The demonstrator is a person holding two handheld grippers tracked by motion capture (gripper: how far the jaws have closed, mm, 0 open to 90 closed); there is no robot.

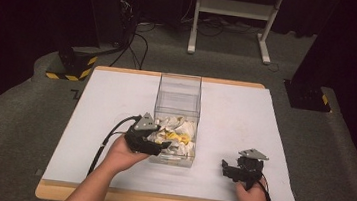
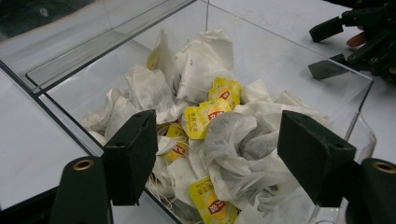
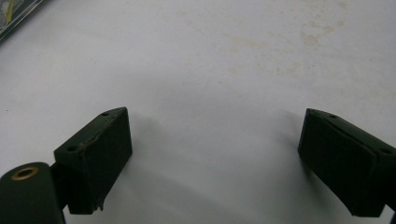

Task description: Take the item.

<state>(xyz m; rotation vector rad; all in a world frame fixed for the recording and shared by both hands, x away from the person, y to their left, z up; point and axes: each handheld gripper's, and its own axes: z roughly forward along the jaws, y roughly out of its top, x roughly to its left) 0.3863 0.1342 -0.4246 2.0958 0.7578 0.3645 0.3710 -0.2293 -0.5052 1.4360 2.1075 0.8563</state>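
Many white tea bags (image 2: 219, 140) with yellow tags lie heaped in the near end of a clear box (image 1: 180, 88) at the centre of the high view; the box's long axis runs from bottom to top of that frame, its far end bare. Left gripper (image 1: 154, 145), at the box's near left corner, points into the heap, jaws apart around nothing. Right gripper (image 1: 230, 167), at lower right over the white table (image 1: 235, 116), stands well apart, jaws spread.

Lab: dark curtains (image 1: 20, 8), floor cables (image 1: 139, 46), hazard-striped stand base (image 1: 72, 66).
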